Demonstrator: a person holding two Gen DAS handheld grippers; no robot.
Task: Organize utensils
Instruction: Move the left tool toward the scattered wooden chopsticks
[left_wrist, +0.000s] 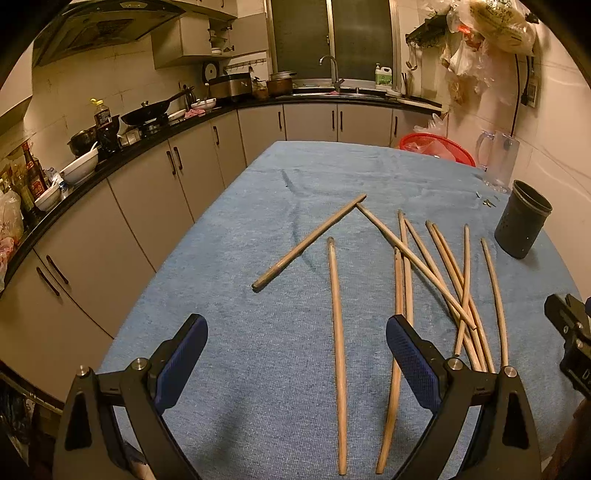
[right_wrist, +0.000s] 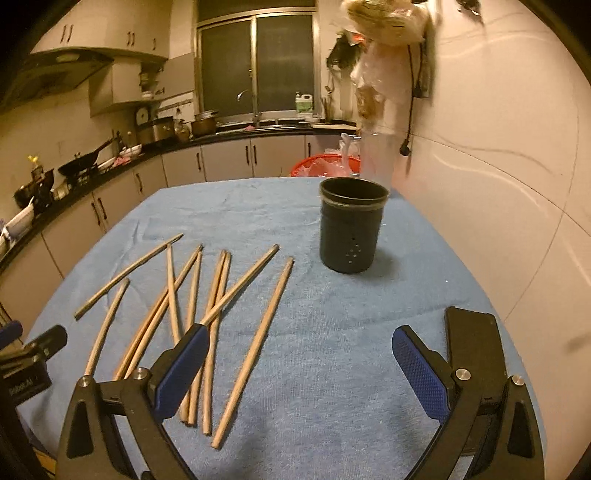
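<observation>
Item: wooden chopsticks (left_wrist: 402, 266), loose and partly crossed on the blue cloth (left_wrist: 258, 206); dark perforated holder (right_wrist: 352, 229) upright, apart from them. Our left gripper (left_wrist: 297, 356) and right gripper (right_wrist: 299, 365) hung spread, empty. Risk, we judged: lifting one crossed stick would drag its neighbours; a clumsy insert might tip the holder.

Left tool (left_wrist: 297, 330) and right tool (right_wrist: 295, 341), both wide apart, empty.
</observation>
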